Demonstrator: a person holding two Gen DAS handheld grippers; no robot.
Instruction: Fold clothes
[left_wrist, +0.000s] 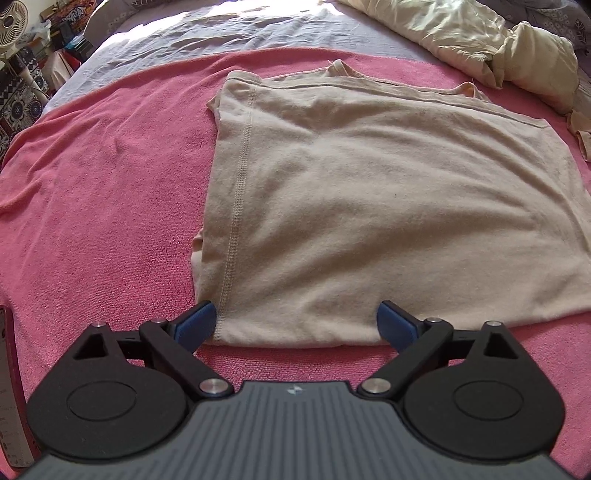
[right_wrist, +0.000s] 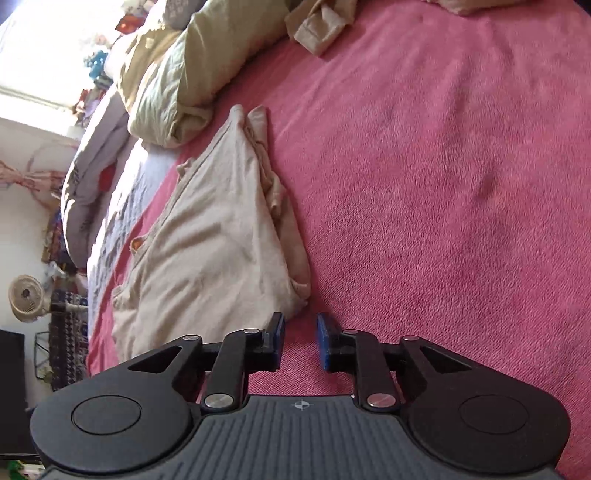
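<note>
Beige shirt (left_wrist: 369, 206) folded flat mid pink blanket (left_wrist: 92, 184) | soft, light, limp; likely several layers, best pinched at near hem corners | left gripper (left_wrist: 295, 321) wide, straddling near edge, nothing gripped | right gripper (right_wrist: 301, 339) narrow, empty, beside shirt's corner.

Bedding and room surroundings, as we found them

We noted a pink blanket (left_wrist: 103, 177) spread over a pale grey sheet (left_wrist: 192, 40), with a crumpled cream quilt (left_wrist: 461, 37) lying at its far edge. A white fan (right_wrist: 26, 297) stood beside the bed near a patterned cloth (left_wrist: 18, 99). A dark cabinet (right_wrist: 11, 387) stood below the fan.
</note>
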